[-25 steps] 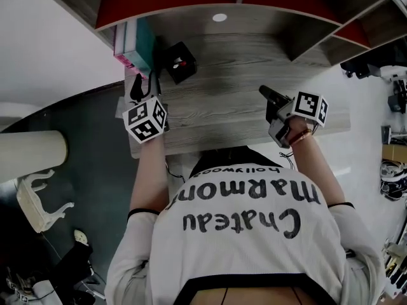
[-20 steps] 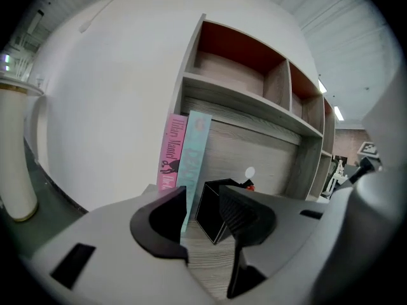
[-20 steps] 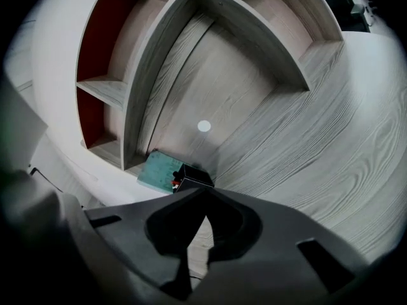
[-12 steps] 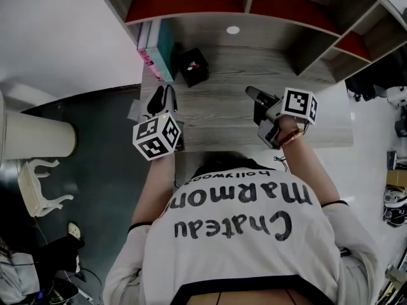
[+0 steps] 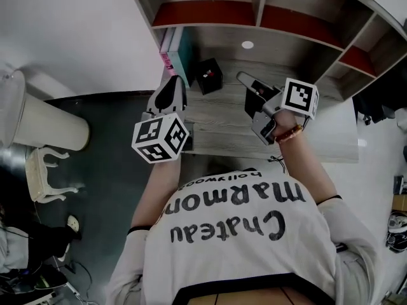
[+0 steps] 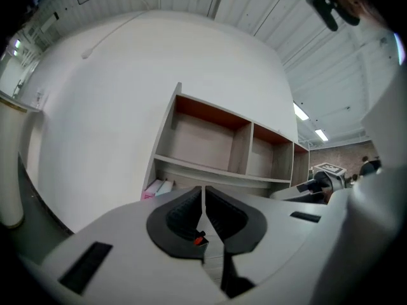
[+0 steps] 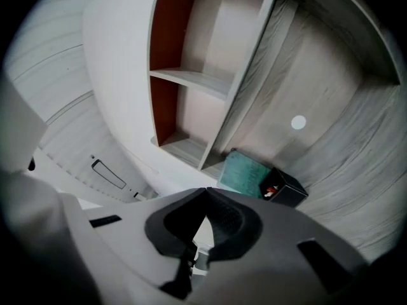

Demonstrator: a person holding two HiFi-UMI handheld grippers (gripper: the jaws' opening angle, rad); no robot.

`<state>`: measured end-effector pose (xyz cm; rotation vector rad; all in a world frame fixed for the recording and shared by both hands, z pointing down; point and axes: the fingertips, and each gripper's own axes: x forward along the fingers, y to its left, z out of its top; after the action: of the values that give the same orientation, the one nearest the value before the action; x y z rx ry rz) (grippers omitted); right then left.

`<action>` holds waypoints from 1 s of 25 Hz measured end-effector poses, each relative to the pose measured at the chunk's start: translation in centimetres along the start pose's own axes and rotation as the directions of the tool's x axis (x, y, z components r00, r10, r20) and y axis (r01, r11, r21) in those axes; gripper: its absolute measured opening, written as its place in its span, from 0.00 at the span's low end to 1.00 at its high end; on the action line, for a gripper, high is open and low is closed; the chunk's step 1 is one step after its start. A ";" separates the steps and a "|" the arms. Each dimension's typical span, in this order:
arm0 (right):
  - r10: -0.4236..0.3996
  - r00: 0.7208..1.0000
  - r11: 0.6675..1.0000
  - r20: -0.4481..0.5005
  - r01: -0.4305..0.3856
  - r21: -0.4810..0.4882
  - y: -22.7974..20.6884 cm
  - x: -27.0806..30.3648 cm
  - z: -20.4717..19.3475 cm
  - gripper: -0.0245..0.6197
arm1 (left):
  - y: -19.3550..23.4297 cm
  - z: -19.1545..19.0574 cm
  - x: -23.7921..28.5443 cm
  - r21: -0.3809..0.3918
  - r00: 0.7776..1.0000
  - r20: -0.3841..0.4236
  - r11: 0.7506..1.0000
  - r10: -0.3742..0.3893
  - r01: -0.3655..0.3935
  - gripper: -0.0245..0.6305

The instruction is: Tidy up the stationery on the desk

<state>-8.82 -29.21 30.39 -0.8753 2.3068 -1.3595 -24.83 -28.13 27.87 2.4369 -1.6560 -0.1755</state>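
Since a second ago, carried forward over the grey wood-grain worktop (image 5: 222,116): left tool (image 5: 176,81) and right tool (image 5: 241,76), each pressed together on nothing. Now flanking the small black open-topped box (image 5: 208,76) beside upright teal and pink books (image 5: 172,49). No stationery picked yet.

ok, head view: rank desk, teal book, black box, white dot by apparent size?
1. desk, largest
2-3. teal book and black box: look about alike, not ranking them
4. white dot, clearly smallest
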 end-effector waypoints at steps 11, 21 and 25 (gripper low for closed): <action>0.004 0.999 0.835 0.049 0.023 -0.550 5.7 -0.6 1.8 0.06 | -3.7 2.3 -1.8 0.035 0.998 0.032 0.998 0.045 -0.046 0.08; -0.115 0.988 0.709 0.105 0.155 -0.688 2.5 -6.9 2.8 0.06 | -7.1 -2.0 -4.6 -0.036 0.988 0.001 0.987 0.154 -0.154 0.08; -0.149 0.985 0.677 0.088 0.167 -0.717 1.6 -9.2 2.1 0.06 | -8.6 -3.2 -6.2 -0.060 0.982 -0.015 0.980 0.188 -0.188 0.08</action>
<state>-1.27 -24.05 27.67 -1.3206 2.8315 -0.4072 -18.63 -19.03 29.05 2.2181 -1.8361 -0.1841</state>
